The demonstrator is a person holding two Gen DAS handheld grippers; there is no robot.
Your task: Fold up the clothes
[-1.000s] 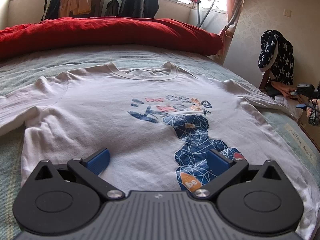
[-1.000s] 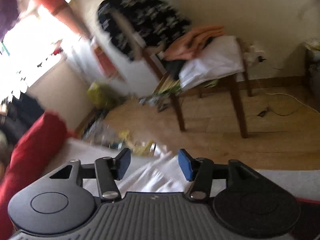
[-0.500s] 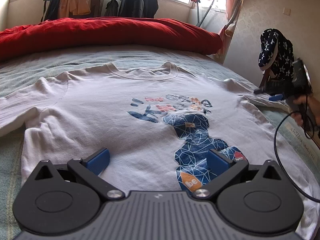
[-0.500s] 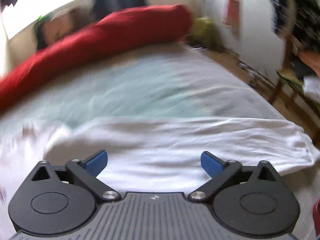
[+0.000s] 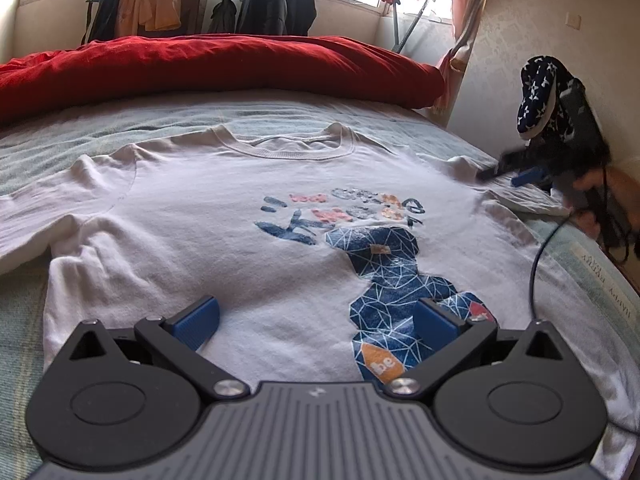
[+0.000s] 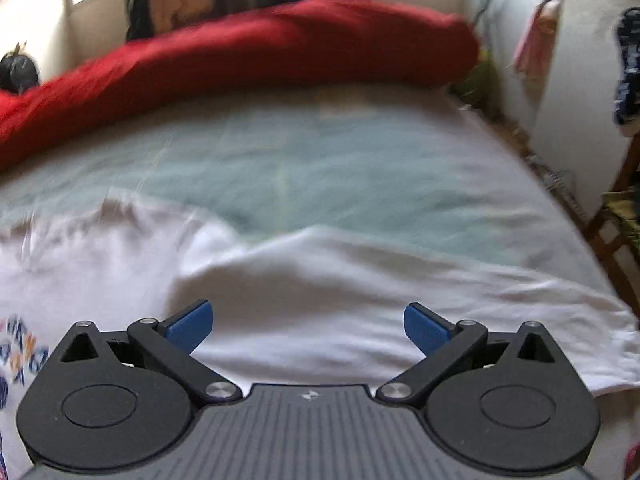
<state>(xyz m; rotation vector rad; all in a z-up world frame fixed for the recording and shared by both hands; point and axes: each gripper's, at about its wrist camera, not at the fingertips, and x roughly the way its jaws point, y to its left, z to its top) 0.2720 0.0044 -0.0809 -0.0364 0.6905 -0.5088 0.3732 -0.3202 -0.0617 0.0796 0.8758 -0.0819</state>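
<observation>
1. I see the shirt [image 5: 224,240] lying flat on the bed [image 5: 120,128], front up, collar toward the red quilt [image 5: 208,64], print facing me.
2. My left tongs [image 5: 316,320] hover over the shirt's lower hem, jaws spread wide, nothing between the blue pads [image 5: 198,316]. State: released.
3. My right tongs [image 6: 308,322] sit above the shirt's right sleeve [image 6: 400,280], which lies spread toward the bed edge. Their jaws have just been opening and now stand fully apart. Cloth lies below the pads; I cannot tell whether they touch it. State: released.
4. In the left view I see the right tongs [image 5: 516,170] at the far right, over the sleeve end, with a hand [image 5: 600,188] on the handle and a black cable [image 5: 540,248] trailing across the shirt's side.
5. The right view is blurred; the shirt print [image 6: 20,352] shows at its left edge.
6. A star-patterned garment [image 5: 540,96] hangs on a chair beside the bed, well apart from the shirt.
</observation>
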